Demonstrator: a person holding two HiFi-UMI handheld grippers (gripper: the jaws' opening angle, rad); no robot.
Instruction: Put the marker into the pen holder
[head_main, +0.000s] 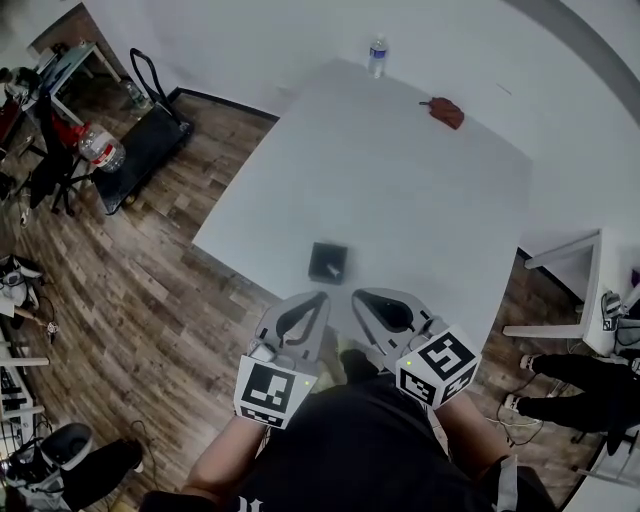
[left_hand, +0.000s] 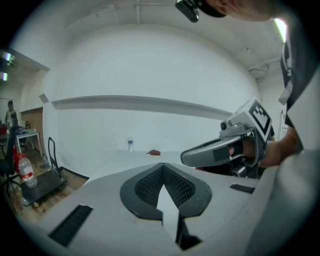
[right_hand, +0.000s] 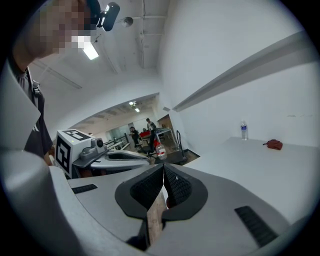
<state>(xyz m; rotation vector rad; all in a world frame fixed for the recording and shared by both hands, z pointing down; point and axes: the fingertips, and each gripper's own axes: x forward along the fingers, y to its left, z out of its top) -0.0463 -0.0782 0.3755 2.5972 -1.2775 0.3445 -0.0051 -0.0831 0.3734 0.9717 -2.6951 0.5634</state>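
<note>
Head view shows pen holder (head_main: 328, 262), contents perhaps pale, unclear

A white table (head_main: 400, 190) carries a pen holder (head_main: 328, 262), bottle (head_main: 377, 56) and red object (head_main: 445, 112).

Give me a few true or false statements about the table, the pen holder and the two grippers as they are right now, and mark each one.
1. The jaws of the left gripper and of the right gripper are together with nothing between them. True.
2. The pen holder stands at the far edge of the table, right beside the water bottle. False: it stands near the near edge, just ahead of both grippers, and the bottle is far across the table.
3. A red object lies on the table's far side, apart from the bottle. True.
4. The right gripper holds the pen holder. False: it is apart from it and holds nothing.
</note>
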